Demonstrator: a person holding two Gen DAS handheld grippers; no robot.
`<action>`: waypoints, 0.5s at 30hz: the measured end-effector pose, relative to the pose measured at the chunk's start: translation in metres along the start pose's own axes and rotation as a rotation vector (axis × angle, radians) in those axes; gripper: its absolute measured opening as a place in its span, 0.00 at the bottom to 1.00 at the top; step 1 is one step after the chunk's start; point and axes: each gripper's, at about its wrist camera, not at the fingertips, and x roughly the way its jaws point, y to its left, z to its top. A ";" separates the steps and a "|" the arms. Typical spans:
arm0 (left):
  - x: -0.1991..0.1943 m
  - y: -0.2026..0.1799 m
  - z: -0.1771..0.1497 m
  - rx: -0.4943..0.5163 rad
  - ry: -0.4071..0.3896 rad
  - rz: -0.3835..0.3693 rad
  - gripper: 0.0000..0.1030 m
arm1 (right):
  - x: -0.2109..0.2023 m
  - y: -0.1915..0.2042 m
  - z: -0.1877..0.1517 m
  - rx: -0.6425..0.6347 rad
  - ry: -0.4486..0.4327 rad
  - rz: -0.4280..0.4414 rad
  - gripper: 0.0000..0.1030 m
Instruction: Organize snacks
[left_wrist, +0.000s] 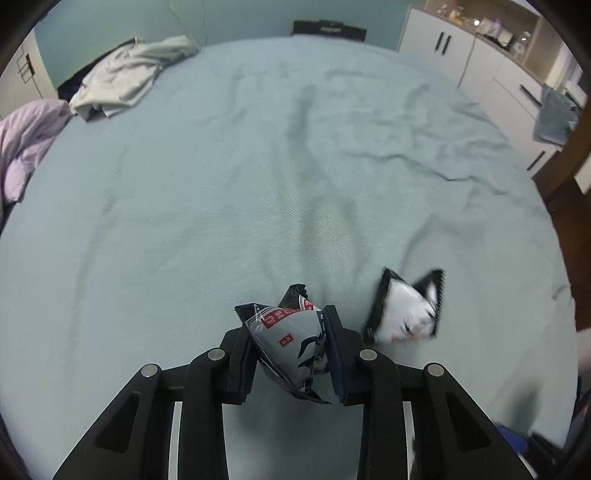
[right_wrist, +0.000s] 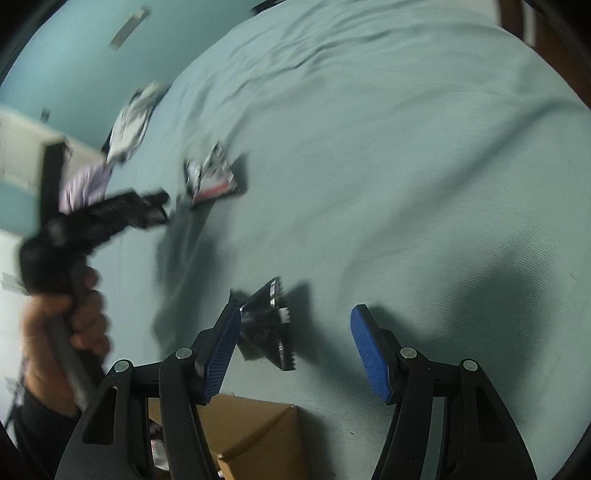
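- The left claw (left_wrist: 286, 339) was closed on a grey and black snack packet (left_wrist: 286, 341), which was held between its two pads above the bed (left_wrist: 258, 177).
- A second snack packet (left_wrist: 406, 308), white and black, was seen on the bed sheet just to the right of the left claw, apart from it; its outline was blurred.
- In the right wrist view, the right claw (right_wrist: 295, 350) was spread wide, and nothing was gripped by it.
- A dark snack packet (right_wrist: 267, 328) with a toothed edge was lying on the bed beside the left pad of the right claw; whether it was touched by the pad could not be told.
- The left claw (right_wrist: 147, 208) was also shown in this view, held in the person's left hand (right_wrist: 66, 325), and it was blurred.
- Another packet (right_wrist: 210, 177), with white and red print, was seen on the sheet further away.
- A cardboard box (right_wrist: 255, 435) was placed below the right claw, at the near edge of the bed.
- Crumpled clothes (left_wrist: 125, 77) were left at the far corner of the bed, and white cabinets (left_wrist: 461, 55) were standing beside it.
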 end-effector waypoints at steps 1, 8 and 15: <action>-0.013 0.003 -0.008 0.005 -0.014 -0.013 0.30 | 0.005 0.004 0.001 -0.028 0.012 -0.008 0.59; -0.083 0.007 -0.071 0.089 -0.070 -0.029 0.30 | 0.014 0.013 0.002 -0.138 0.037 0.010 0.59; -0.149 0.007 -0.159 0.072 -0.079 -0.139 0.30 | 0.033 0.042 -0.010 -0.310 0.014 -0.132 0.54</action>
